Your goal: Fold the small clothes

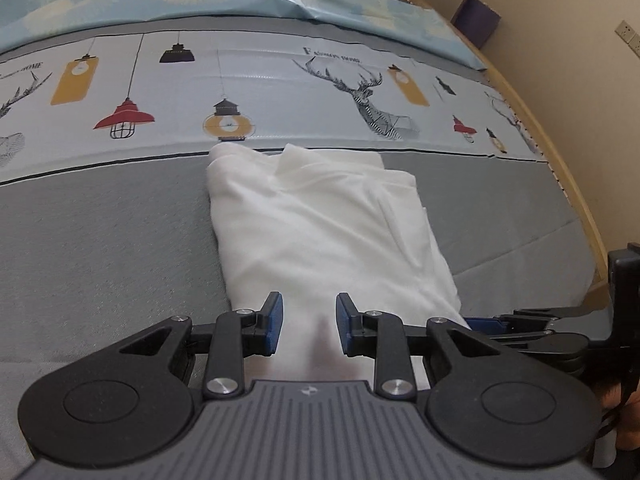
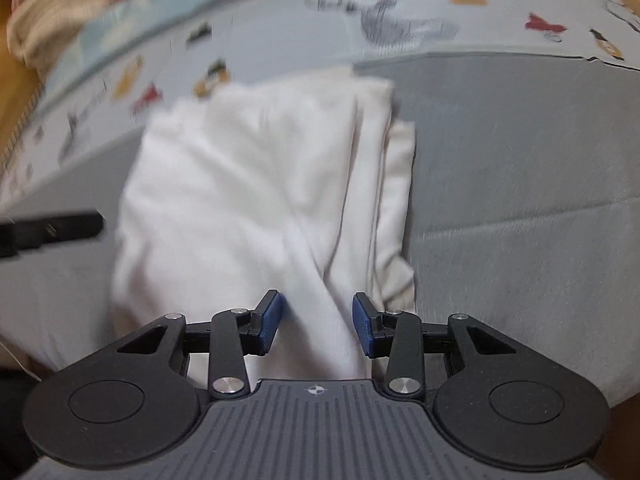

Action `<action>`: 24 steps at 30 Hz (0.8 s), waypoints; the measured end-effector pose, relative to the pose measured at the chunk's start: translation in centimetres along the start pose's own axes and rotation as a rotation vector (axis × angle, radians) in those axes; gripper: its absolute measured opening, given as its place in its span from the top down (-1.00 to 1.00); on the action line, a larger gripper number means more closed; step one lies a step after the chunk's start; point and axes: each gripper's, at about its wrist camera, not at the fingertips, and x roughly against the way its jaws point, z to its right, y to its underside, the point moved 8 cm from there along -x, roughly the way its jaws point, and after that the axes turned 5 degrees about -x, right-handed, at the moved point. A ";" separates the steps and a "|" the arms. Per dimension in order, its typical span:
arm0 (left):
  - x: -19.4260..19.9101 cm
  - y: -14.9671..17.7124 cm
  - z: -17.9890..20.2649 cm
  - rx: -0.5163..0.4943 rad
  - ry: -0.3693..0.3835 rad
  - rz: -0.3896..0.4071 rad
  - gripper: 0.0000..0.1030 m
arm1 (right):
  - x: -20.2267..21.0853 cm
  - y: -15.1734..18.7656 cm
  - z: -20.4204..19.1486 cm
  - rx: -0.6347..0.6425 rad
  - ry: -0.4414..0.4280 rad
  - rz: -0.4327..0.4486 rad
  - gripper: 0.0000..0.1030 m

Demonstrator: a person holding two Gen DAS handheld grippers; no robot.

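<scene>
Left wrist view has our left gripper (image 1: 309,326) over the near end of the white garment (image 1: 320,228), jaws partly apart with cloth between them but nothing pinched. It's lying part-folded on the grey bed cover (image 1: 100,240), just below the lamp-and-deer printed strip (image 1: 280,92). Our right gripper (image 2: 317,326) is the same, a bit wider, over the near right corner. Looks light, soft and floppy, so we'd pinch both near corners through all layers.

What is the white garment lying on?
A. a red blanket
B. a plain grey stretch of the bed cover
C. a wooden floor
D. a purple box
B: the white garment lies folded on the grey bed cover, with its far edge touching the lamp-and-deer printed strip.
</scene>
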 end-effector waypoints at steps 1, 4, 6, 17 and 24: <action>0.1 0.1 -0.2 0.001 -0.003 -0.002 0.41 | 0.0 0.1 -0.2 0.013 0.003 -0.001 0.20; 0.0 0.1 0.1 -0.004 -0.007 -0.012 0.40 | 0.5 0.3 -0.3 0.023 -0.012 0.008 0.25; -0.3 0.2 0.4 -0.010 -0.004 -0.024 0.40 | 0.8 0.4 -0.1 0.027 -0.022 0.012 0.75; -4.9 4.7 2.7 -0.223 -0.033 -0.254 0.39 | 1.1 1.0 1.5 0.074 -0.018 -0.032 0.88; -3.8 4.1 0.9 -0.247 0.079 -0.269 0.35 | 3.9 -2.4 3.1 -0.079 -0.084 0.188 0.55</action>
